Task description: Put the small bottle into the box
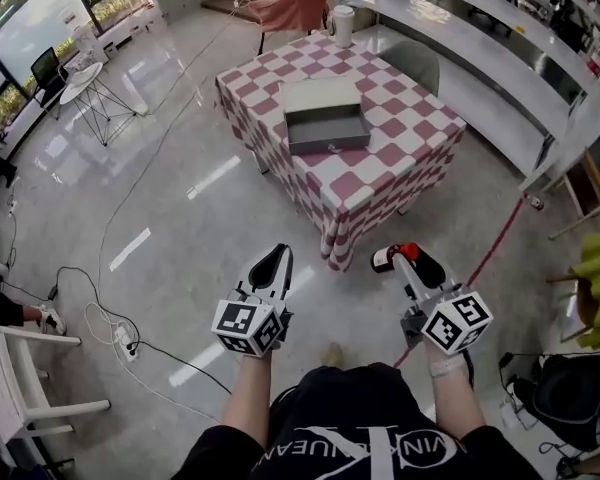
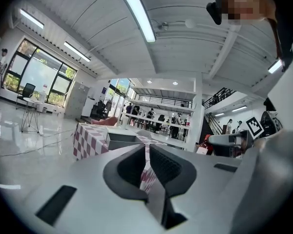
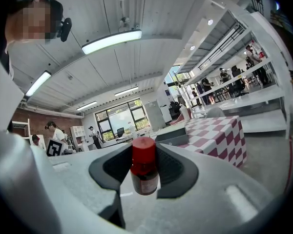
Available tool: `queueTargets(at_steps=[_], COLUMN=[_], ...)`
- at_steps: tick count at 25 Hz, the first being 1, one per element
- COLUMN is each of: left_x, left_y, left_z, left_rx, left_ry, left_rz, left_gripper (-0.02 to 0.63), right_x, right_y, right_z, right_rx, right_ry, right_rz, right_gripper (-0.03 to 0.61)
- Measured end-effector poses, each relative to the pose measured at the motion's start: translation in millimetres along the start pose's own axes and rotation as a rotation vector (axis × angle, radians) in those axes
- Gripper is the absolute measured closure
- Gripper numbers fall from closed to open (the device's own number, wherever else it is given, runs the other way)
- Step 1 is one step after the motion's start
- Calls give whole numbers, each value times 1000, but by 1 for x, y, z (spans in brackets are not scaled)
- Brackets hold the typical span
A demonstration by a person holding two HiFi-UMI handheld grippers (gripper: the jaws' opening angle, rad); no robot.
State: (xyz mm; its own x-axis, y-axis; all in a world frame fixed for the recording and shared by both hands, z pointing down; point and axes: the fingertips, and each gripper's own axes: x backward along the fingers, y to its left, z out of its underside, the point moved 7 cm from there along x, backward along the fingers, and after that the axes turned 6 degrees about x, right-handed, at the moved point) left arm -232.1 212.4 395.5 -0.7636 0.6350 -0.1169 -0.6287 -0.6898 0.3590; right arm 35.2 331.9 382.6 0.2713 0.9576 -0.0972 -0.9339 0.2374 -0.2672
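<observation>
The right gripper [image 1: 412, 258] is pinching the small bottle [image 3: 144, 167], red-capped, squarely between its pads, out over the shiny floor [image 1: 180, 208] close to the person. The left gripper [image 1: 273, 263] hangs just to its left, jaws pressed almost together, nothing in them. Far ahead, the open grey box [image 1: 328, 146] sits on the checked table [image 1: 400, 138], well apart from the bottle.

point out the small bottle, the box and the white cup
small bottle [image 3: 144, 177]: right gripper view, on its dark body below the red cap
box [image 1: 325, 128]: head view, on its bare inside floor
white cup [image 1: 342, 26]: head view, on its side
</observation>
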Motion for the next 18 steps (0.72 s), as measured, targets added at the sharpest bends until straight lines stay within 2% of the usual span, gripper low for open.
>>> queueTargets(at_steps=[12,18], left_x=[-20,-46], left_y=[22,34], left_z=[25,20], left_rx=[51,56], left_ry=[75,61], left_rz=[-43,-86], left_gripper=[583,583], right_x=[-31,-60], right_y=[-30,-55], right_z=[11,3], right_rx=[-75,-77], right_ry=[65,79], right_rz=[6,-41], right_gripper=[434,434])
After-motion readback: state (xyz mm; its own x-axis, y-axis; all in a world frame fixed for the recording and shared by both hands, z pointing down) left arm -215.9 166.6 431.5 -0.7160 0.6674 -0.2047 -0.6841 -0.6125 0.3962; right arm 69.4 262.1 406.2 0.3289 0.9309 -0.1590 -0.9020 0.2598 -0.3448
